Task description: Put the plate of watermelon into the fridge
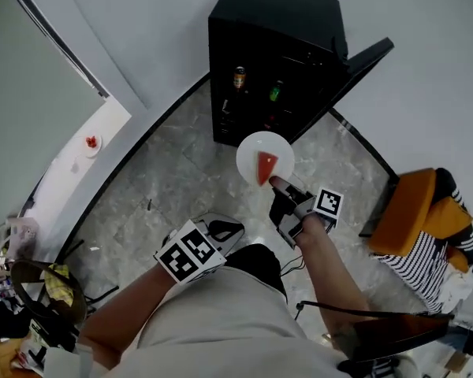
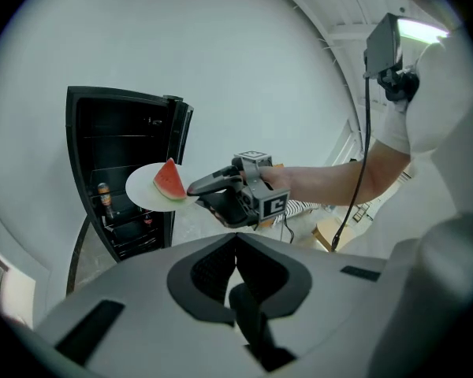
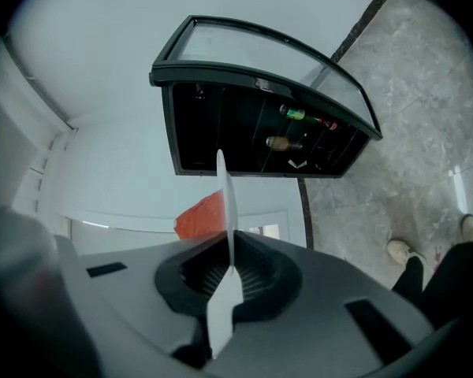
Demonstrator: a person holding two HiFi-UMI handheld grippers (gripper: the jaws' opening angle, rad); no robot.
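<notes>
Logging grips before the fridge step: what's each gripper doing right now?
Left gripper: closed, empty.
Right gripper: closed on the rim of the plate, with the watermelon slice on it.

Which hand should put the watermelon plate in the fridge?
Right. The right gripper pinches the plate with the watermelon, in front of the open fridge. The left gripper hangs back by the person's legs, holding nothing.

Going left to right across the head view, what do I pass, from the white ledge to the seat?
small dish holding something red, on the ledge → left gripper → plate of watermelon → orange cushion
</notes>
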